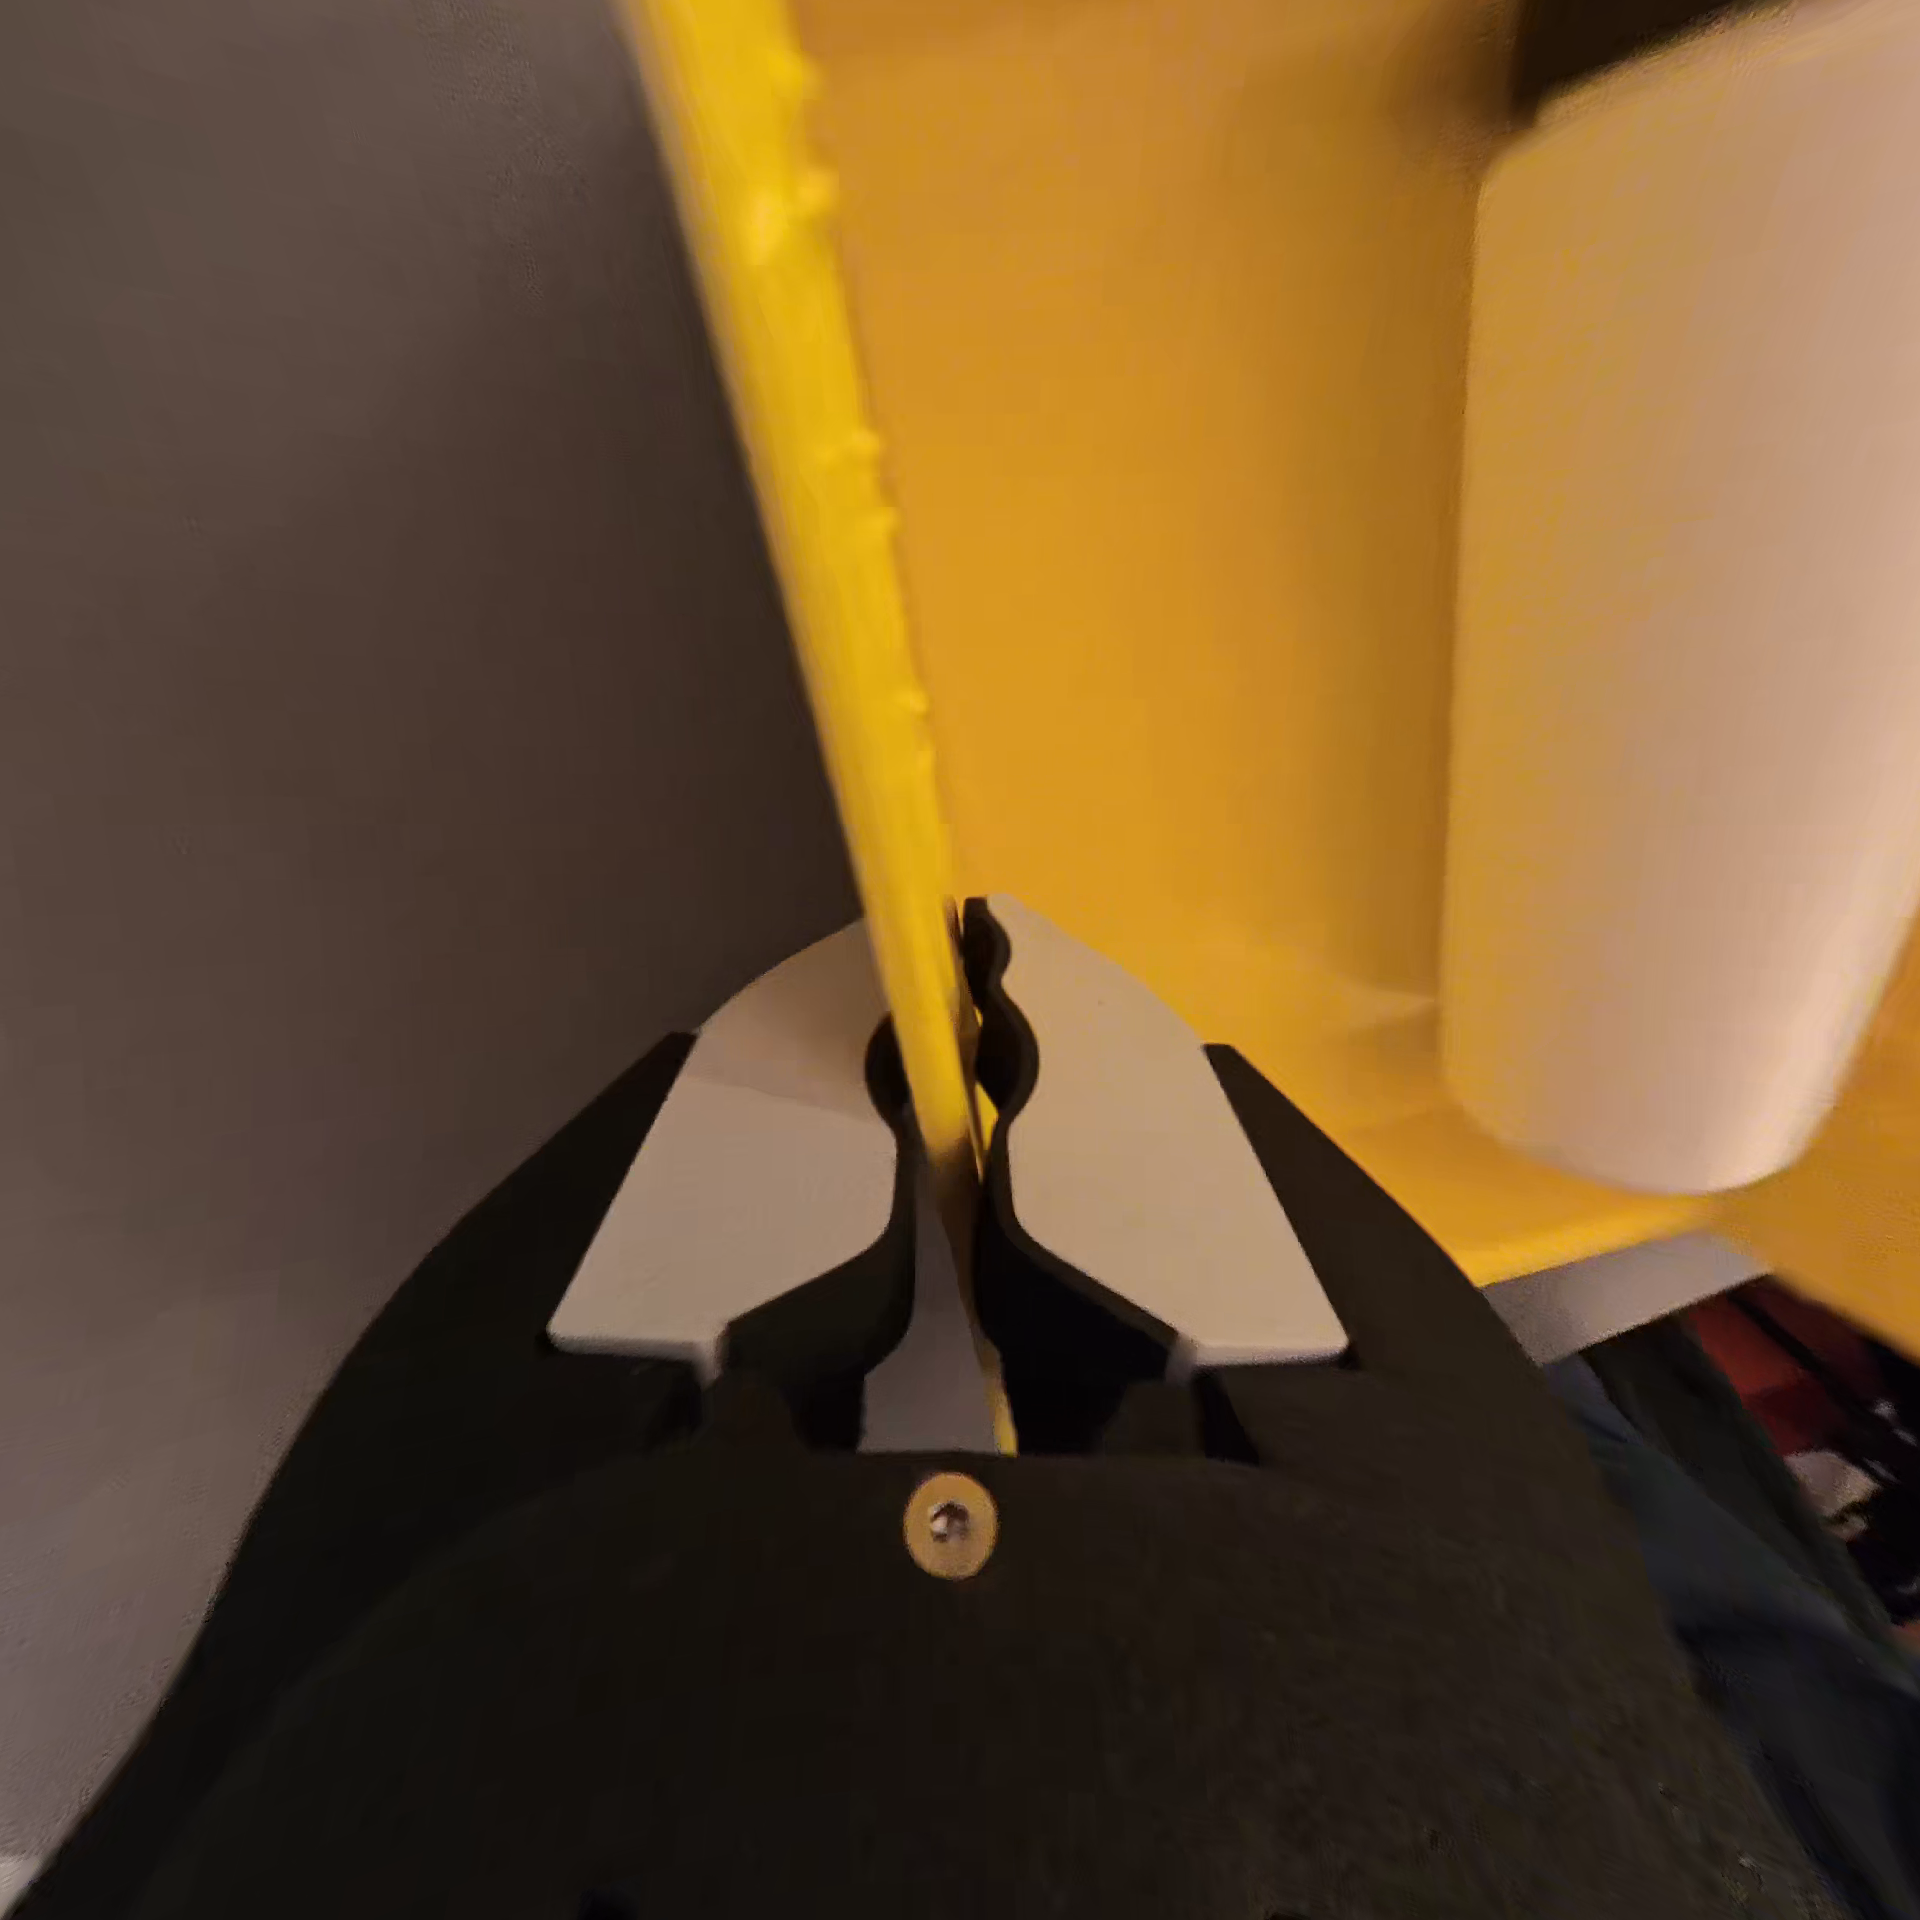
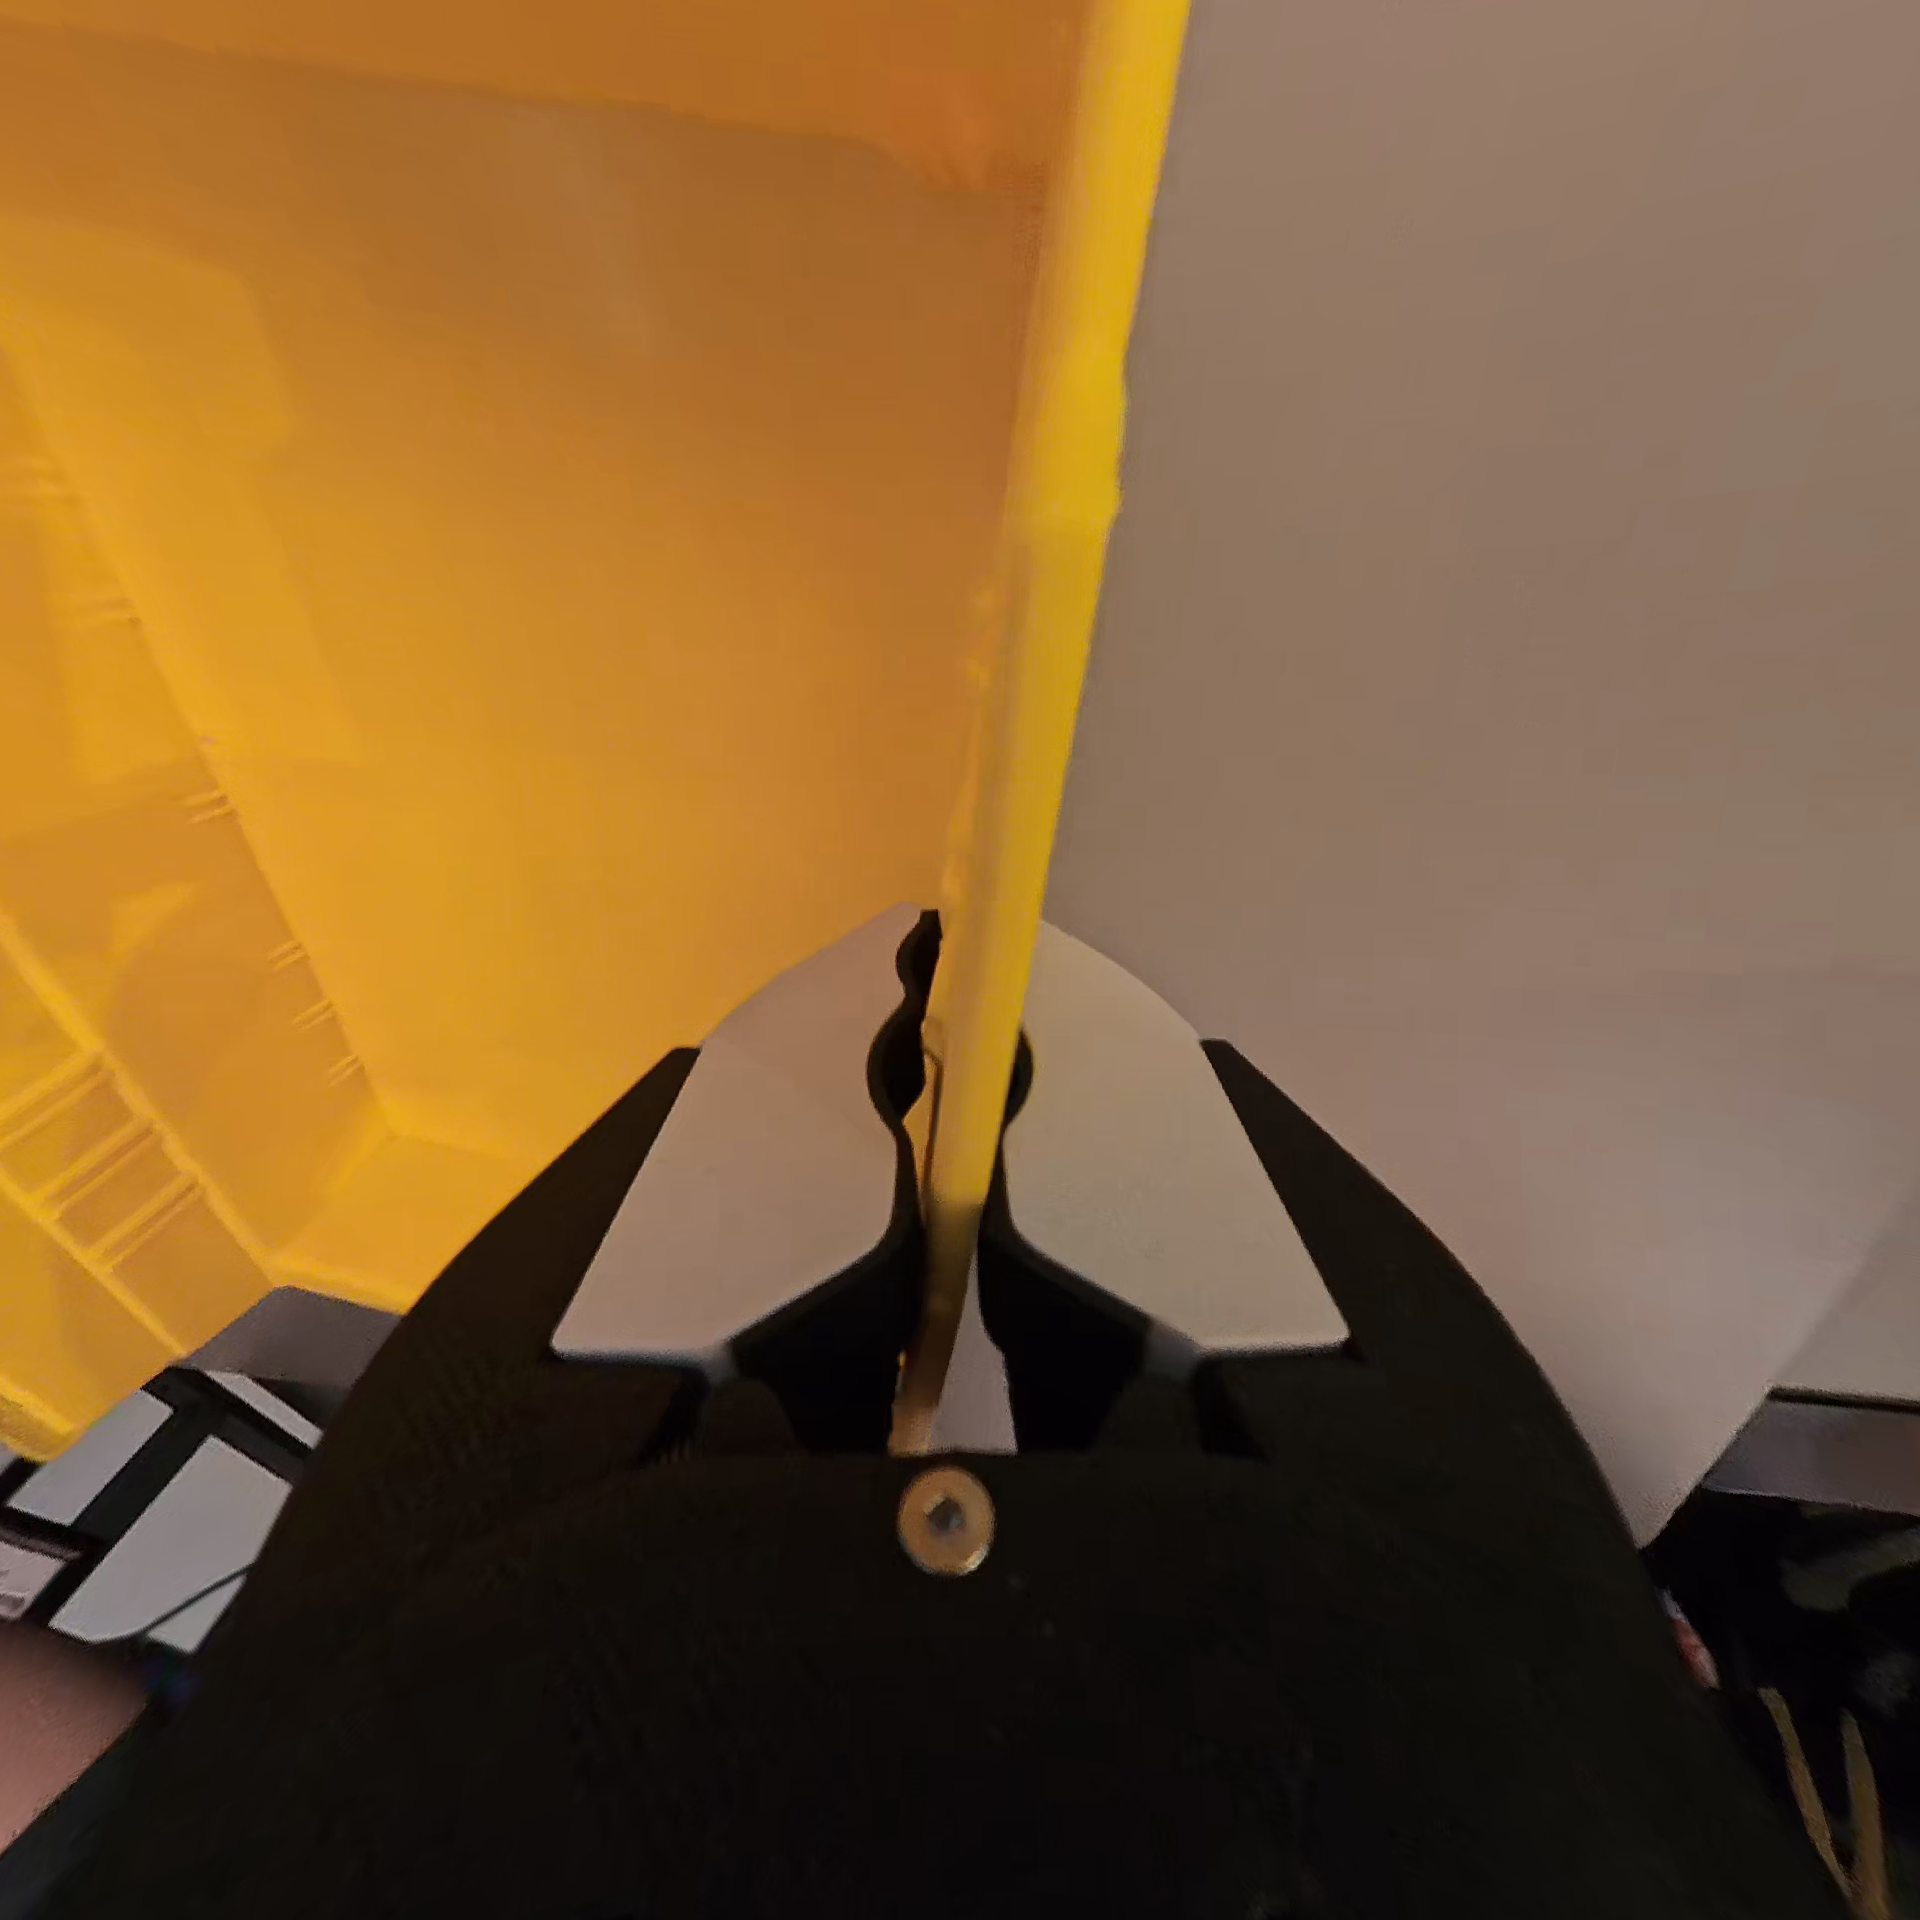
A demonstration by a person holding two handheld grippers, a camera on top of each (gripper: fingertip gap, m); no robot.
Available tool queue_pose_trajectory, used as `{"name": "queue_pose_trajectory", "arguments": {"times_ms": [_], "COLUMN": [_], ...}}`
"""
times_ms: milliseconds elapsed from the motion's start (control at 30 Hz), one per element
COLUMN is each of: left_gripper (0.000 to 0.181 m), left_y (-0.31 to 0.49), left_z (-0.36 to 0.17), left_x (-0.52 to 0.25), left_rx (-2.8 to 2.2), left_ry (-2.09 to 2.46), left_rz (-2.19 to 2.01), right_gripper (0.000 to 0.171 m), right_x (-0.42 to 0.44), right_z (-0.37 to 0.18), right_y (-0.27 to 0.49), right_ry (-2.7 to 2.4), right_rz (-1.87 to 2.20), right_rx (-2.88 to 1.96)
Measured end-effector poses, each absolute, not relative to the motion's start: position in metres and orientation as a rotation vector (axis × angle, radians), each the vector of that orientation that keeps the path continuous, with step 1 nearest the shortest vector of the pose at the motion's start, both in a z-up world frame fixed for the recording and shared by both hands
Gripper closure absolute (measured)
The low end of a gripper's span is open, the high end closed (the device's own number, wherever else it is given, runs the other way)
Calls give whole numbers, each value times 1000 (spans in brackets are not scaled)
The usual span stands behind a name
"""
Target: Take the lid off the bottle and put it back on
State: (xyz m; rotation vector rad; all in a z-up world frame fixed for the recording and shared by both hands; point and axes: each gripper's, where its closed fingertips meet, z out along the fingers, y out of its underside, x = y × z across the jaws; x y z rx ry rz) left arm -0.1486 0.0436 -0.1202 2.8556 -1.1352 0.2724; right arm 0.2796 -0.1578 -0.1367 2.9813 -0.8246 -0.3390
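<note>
A yellow plastic bin point(image 1: 1143, 520) fills both views. My left gripper point(image 1: 961, 935) is shut on the bin's left wall rim point(image 1: 831, 468). My right gripper point(image 2: 977, 935) is shut on the bin's right wall rim point(image 2: 1101, 416). A white bottle point(image 1: 1662, 675) is inside the bin at the right of the left wrist view; it is blurred and its top is cut off by the frame. I cannot make out a lid. The bottle does not show in the right wrist view, only the bin's inner walls point(image 2: 520, 520).
A plain grey surface point(image 1: 364, 520) lies left of the bin and a pale one point(image 2: 1507, 520) lies right of it. Dark clutter point(image 1: 1818, 1403) shows below the bin at lower right. Black-and-white boxes point(image 2: 156, 1507) sit at lower left.
</note>
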Motion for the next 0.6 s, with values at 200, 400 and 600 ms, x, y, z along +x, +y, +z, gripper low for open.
{"name": "queue_pose_trajectory", "arguments": {"times_ms": [200, 400, 600], "left_gripper": [175, 175, 176], "left_y": [72, 108, 130], "left_z": [-119, -117, -116], "left_x": [-213, -306, -380], "left_rx": [2895, 3026, 3095], "left_ry": [-975, -733, -566], "left_rz": [317, 329, 319], "right_gripper": [162, 163, 164], "right_x": [249, 224, 218], "right_z": [-137, -137, -136], "right_y": [-121, -91, -78], "right_ry": [-722, -624, -614], "right_rz": [-376, -354, -340], "right_rx": [3031, 3063, 3071]}}
